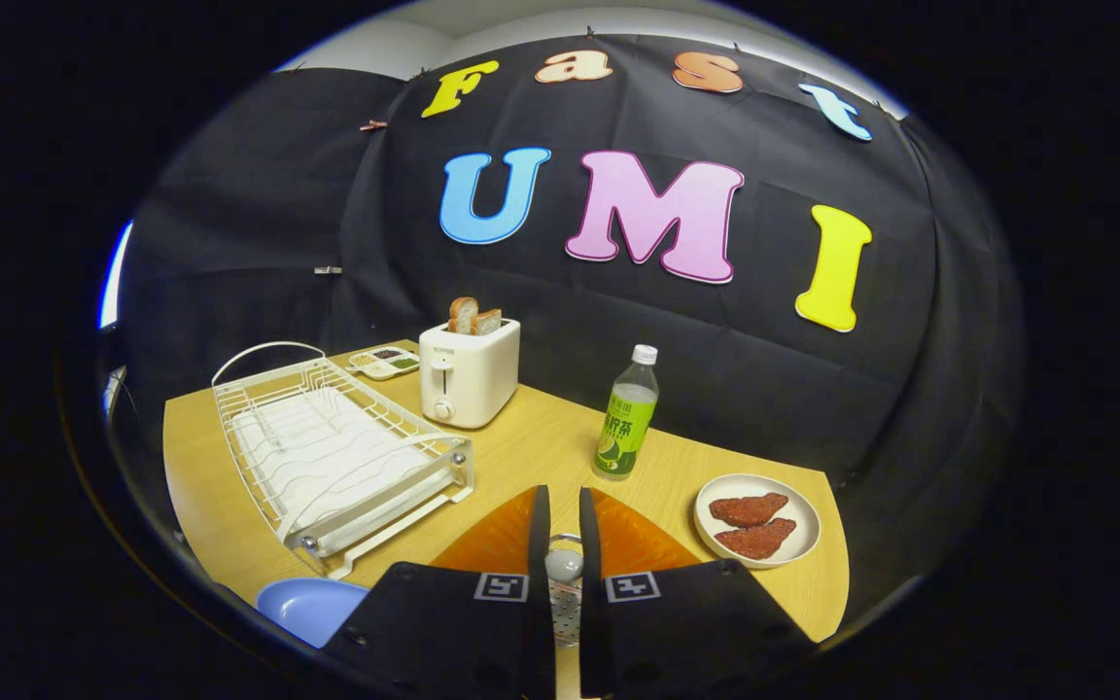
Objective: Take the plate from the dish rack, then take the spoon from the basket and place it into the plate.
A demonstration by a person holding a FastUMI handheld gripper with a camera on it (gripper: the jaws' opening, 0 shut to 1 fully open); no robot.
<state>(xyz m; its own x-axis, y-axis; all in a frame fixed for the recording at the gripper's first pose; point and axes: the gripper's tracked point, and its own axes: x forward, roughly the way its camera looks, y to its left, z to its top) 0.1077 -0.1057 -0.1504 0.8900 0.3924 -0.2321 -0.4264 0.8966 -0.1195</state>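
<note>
My gripper (pixel 564 498) hangs low over the table with its two black fingers nearly closed. Between them a metal spoon (pixel 565 565) is pinched, showing a rounded shiny part and a perforated part further back toward me. Directly under the fingers an orange translucent plate (pixel 638 544) lies flat on the wooden table, and the spoon is above it. Left of the fingers stands the white wire dish rack (pixel 327 457) with no dishes in it. A blue basket (pixel 312 605) sits near the table's front, just left of the left finger.
A white toaster (pixel 468 374) with bread slices stands behind the rack, with a small tray (pixel 385 362) beside it. Just beyond the fingers is a green-labelled bottle (pixel 626 416). A white plate (pixel 716 491) with two red-brown pieces lies right of the fingers.
</note>
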